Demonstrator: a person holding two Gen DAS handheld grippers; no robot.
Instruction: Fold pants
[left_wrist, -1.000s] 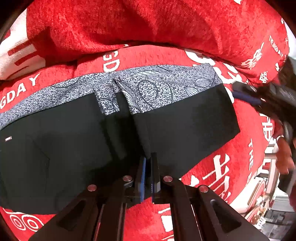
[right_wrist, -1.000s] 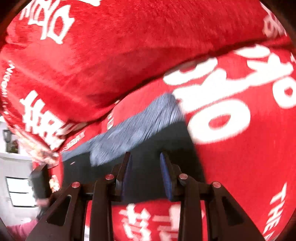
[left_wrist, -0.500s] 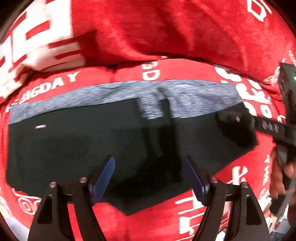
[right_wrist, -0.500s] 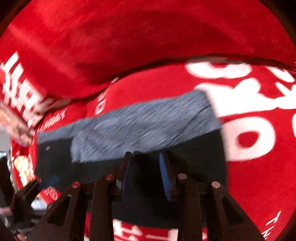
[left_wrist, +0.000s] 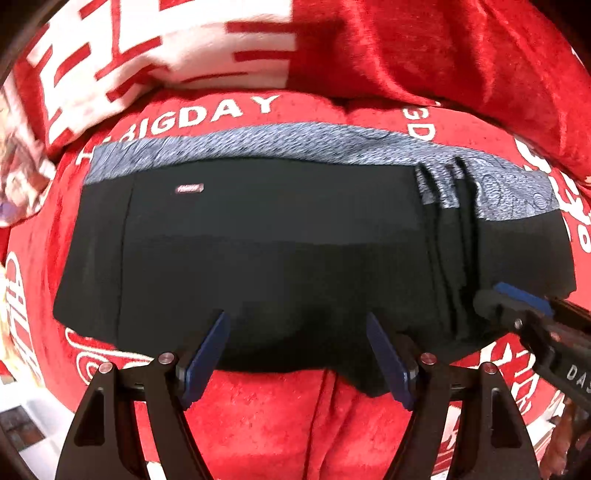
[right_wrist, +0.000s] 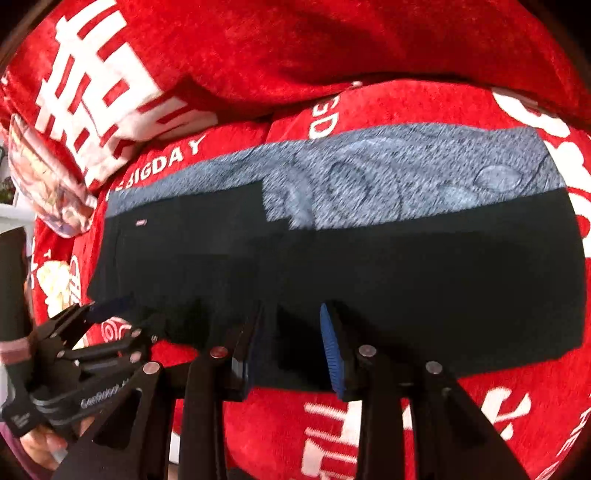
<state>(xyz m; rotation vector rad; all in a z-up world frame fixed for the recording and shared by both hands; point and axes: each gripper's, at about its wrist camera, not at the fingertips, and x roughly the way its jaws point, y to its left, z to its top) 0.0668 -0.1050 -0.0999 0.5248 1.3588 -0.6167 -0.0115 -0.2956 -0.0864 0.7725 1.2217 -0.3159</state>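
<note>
The pants (left_wrist: 280, 251) lie folded into a wide dark band on a red blanket (left_wrist: 288, 417) with white letters. A grey patterned strip runs along their far edge, and a small label (left_wrist: 188, 188) sits near the far left corner. They lie in front of both claws, flat, with some upright folds (left_wrist: 447, 258) toward the right end.

The left claw (left_wrist: 297, 358) is released: its blue fingers (left_wrist: 205, 360) stand wide apart over the near edge of the pants, and nothing is pinched between them. The right claw (right_wrist: 291, 343) stands partly apart over the near edge too; dark cloth shows between its fingers (right_wrist: 332, 350), but I cannot tell if they press on it.

Beyond the pants, a red cushion (right_wrist: 295, 48) rises behind the blanket.
</note>
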